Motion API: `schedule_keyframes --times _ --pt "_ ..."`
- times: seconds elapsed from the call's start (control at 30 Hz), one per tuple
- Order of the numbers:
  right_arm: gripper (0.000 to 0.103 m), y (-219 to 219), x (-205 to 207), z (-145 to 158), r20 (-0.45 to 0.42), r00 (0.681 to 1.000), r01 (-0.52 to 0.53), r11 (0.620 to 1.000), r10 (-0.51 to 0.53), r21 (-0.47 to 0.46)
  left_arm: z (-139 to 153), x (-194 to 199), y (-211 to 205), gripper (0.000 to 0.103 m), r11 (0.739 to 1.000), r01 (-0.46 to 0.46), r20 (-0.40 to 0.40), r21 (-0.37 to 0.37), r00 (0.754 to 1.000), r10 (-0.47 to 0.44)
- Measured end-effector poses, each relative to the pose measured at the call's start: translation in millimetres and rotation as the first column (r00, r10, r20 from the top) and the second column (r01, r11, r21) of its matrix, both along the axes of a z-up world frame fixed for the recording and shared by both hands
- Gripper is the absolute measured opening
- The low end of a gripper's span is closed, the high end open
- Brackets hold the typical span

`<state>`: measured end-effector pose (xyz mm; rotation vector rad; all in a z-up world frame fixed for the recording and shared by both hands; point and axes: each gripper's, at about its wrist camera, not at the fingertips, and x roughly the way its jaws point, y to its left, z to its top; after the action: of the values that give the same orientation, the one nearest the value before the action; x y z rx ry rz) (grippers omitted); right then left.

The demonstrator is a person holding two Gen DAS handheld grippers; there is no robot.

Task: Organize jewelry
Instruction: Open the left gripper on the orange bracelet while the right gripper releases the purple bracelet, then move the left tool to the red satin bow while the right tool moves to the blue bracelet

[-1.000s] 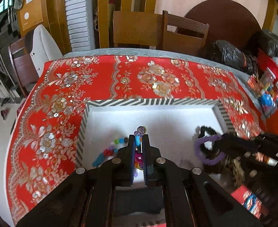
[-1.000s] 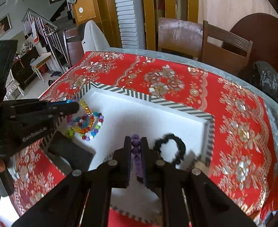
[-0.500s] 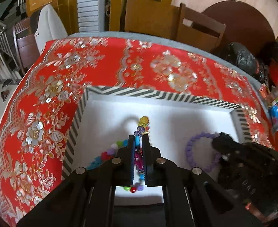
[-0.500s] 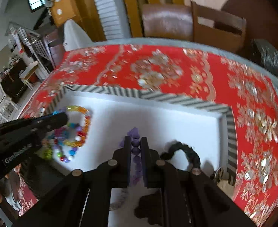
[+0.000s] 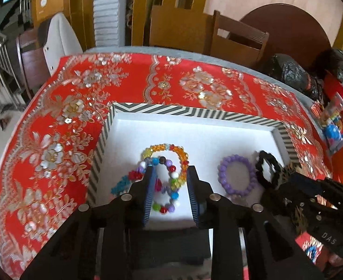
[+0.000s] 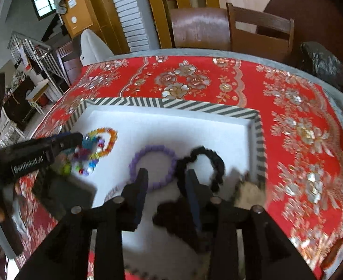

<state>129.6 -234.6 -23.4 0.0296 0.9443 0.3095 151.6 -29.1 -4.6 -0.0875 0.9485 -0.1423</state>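
Both grippers' fingers now apart; purple bracelet (image 6: 151,166), multicolour beads (image 5: 169,175) released in tray (image 5: 194,113).

Beside the striped tray (image 5: 194,113), the left gripper's (image 5: 170,170) own fingers hide parts of the heap of multicoloured bead bracelets (image 5: 164,170), and I cannot tell how many strands are tangled there. At the tray's right corner a mottled brownish thing (image 6: 249,192) is too smeared to name. The right gripper (image 6: 166,175) covers the near arcs of the purple bracelet (image 6: 152,166) and black bracelet (image 6: 206,163).
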Motion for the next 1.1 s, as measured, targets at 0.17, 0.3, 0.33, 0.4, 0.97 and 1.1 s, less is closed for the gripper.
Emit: schedule_keyframes --times 0.17,0.3,0.33,0.4,0.97,1.1 --pt "0.037 -17 -30 14 0.021 1.0 0.006 1.0 -0.006 0.019 18 -34 -6 0.032 0.999 0.005 0.06 0.032 0.998 -0.007" --pt "0.045 -29 -53 24 0.042 0.999 0.013 0.999 -0.015 0.035 31 -60 -10 0.032 0.998 -0.016 0.1 0.064 0.995 0.01" --pt "0.045 -31 -58 24 0.044 0.999 0.012 0.999 -0.013 0.031 34 -67 -12 0.032 0.997 -0.016 0.112 0.07 0.994 0.008" --pt "0.045 -35 -70 27 0.05 0.999 0.01 1.0 -0.011 0.02 39 -82 -16 0.032 0.997 -0.011 0.128 0.08 0.992 0.001" --pt "0.052 -54 -132 49 0.086 0.996 0.019 0.998 -0.024 0.056 59 -158 -50 0.032 0.992 0.057 0.183 0.11 0.98 -0.076" --pt "0.052 -52 -135 52 0.094 0.996 0.006 0.999 -0.011 0.044 58 -162 -49 0.032 0.991 0.051 0.192 0.123 0.979 -0.075"
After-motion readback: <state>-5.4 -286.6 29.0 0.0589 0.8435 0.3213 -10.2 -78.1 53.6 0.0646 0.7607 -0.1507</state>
